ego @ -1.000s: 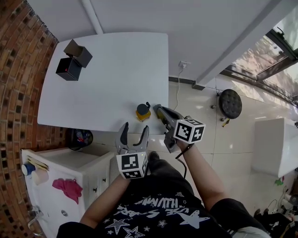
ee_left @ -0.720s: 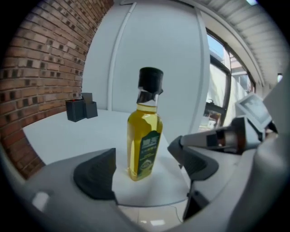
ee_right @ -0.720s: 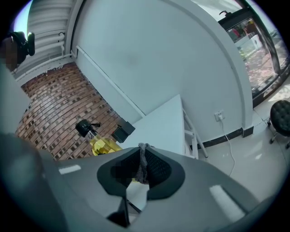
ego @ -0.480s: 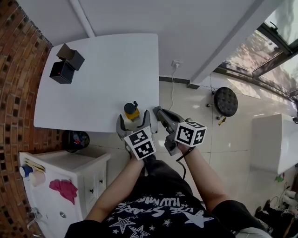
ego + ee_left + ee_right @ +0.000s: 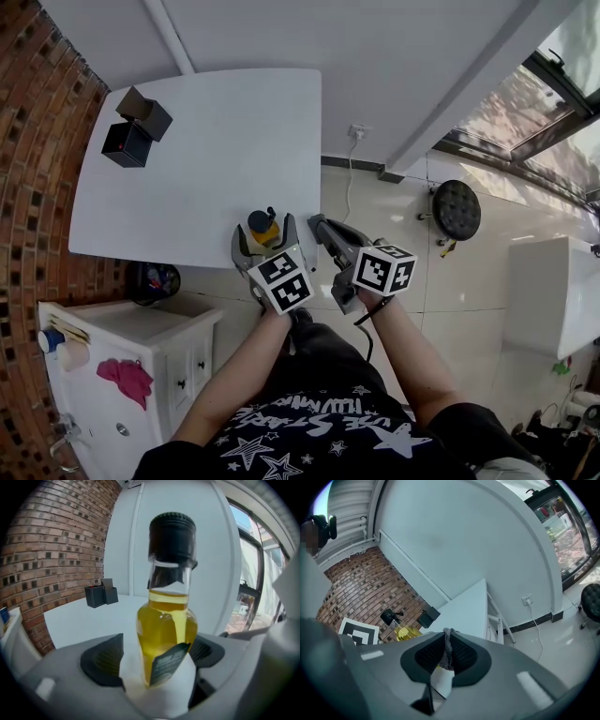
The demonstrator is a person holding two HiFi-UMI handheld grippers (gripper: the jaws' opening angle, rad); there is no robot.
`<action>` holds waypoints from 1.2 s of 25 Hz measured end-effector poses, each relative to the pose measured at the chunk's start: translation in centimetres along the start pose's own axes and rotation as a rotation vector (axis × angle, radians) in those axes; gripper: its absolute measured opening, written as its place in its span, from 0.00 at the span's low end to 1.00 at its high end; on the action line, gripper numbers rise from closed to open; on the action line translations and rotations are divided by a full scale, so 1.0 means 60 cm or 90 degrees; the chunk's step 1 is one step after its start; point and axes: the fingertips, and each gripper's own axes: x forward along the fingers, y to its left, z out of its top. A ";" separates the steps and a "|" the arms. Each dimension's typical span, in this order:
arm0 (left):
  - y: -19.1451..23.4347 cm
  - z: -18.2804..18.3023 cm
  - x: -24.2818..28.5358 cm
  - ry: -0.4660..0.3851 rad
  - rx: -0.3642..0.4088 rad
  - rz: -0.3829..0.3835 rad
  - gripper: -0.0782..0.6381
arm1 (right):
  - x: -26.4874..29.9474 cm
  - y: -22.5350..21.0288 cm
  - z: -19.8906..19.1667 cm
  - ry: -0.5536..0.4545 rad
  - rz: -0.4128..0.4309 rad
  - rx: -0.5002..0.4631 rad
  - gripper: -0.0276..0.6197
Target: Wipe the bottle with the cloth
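Swinging in, left claw [image 5: 264,240], jaws just spread wide, now straddles the bottle [image 5: 166,634], ungripped; right claw [image 5: 321,227] pinches the cloth [image 5: 448,648], ready for wiping.

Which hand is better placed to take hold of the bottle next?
Left. The left gripper has its jaws, just opened and easing closed, either side of the bottle. The right gripper is shut on the cloth.

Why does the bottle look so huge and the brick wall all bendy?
Left gripper view: the wide lens sits close, so the bottle looms large and the brick wall curves, with dark corners. Head view: the table edges bow too. Right gripper view: bluish tint.
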 end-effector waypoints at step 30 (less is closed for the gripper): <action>-0.038 -0.014 -0.036 -0.041 0.204 -0.355 0.46 | 0.054 0.120 0.030 0.056 0.146 -0.189 0.10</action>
